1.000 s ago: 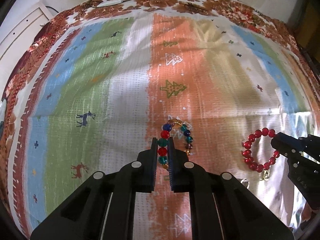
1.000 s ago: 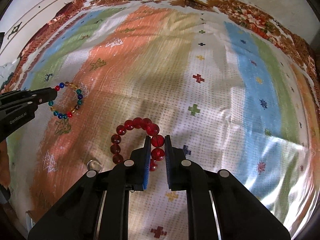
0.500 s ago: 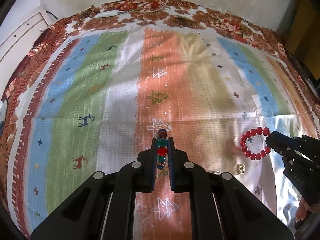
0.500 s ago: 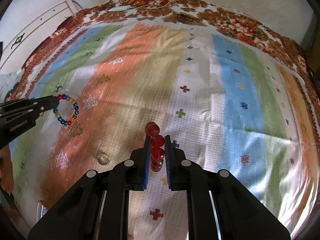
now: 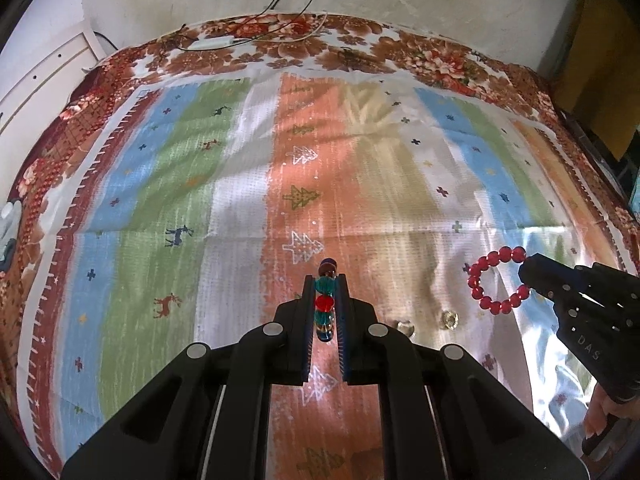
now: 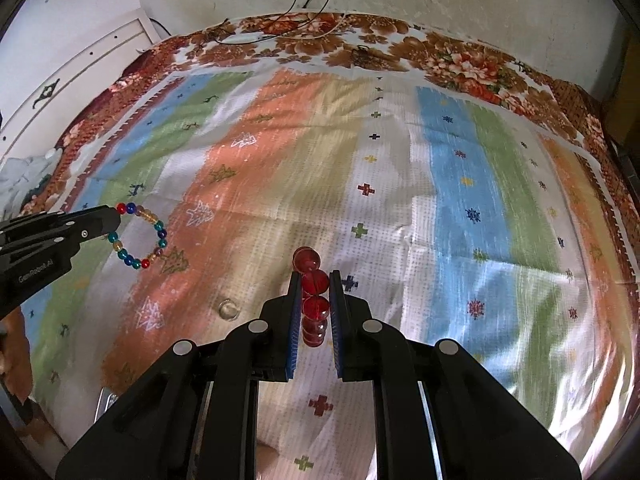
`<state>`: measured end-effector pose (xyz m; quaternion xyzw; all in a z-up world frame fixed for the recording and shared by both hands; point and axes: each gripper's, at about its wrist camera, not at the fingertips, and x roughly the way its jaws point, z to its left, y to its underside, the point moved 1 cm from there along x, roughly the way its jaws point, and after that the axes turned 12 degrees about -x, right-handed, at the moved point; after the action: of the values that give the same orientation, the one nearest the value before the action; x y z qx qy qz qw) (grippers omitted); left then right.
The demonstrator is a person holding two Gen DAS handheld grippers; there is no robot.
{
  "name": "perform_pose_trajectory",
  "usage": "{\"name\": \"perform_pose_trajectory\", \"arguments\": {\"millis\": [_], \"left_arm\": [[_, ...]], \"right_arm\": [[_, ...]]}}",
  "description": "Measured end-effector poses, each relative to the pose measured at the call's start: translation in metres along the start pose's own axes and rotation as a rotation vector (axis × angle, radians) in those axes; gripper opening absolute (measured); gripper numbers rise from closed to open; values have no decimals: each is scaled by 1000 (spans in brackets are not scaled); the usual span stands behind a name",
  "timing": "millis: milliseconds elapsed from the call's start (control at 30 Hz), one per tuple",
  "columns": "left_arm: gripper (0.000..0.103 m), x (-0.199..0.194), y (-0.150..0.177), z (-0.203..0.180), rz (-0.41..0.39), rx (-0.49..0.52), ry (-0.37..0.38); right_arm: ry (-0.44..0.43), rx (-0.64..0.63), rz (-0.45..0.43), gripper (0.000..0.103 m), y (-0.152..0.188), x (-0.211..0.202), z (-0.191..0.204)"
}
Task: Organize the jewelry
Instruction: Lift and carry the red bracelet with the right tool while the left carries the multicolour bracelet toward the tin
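My left gripper point(image 5: 325, 285) is shut on a multicolour bead bracelet point(image 5: 325, 305), which hangs edge-on between the pads, clear of the cloth. In the right wrist view the same bracelet point(image 6: 140, 237) shows as a full ring at the left gripper's point(image 6: 114, 216) tip. My right gripper point(image 6: 313, 280) is shut on a red bead bracelet point(image 6: 313, 300), also hanging edge-on. From the left wrist view the red bracelet point(image 5: 490, 278) is a ring held at the right gripper's point(image 5: 525, 274) tip.
A striped cloth point(image 5: 240, 208) with tree and deer prints covers a bed with a floral cover point(image 5: 320, 48). Two small rings lie on the cloth, a clear one point(image 5: 402, 326) and a gold one point(image 5: 450, 319). The clear ring point(image 6: 228, 308) also shows. Cables point(image 5: 288, 0) hang on the back wall.
Both grippers have risen off the cloth, each carrying its bracelet. The bracelets, first lying as rings on the cloth, now hang edge-on between the pads, and more of the bed shows.
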<state>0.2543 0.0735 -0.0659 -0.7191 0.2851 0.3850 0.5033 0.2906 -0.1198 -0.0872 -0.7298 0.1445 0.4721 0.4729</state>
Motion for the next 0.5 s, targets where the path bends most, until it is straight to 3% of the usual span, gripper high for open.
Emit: {"name": "perform_pose_trajectory", "arguments": {"millis": [500], "left_arm": [[9, -37, 17, -10, -44, 30, 40]], "right_arm": [[32, 18, -40, 14, 13, -31, 5]]}}
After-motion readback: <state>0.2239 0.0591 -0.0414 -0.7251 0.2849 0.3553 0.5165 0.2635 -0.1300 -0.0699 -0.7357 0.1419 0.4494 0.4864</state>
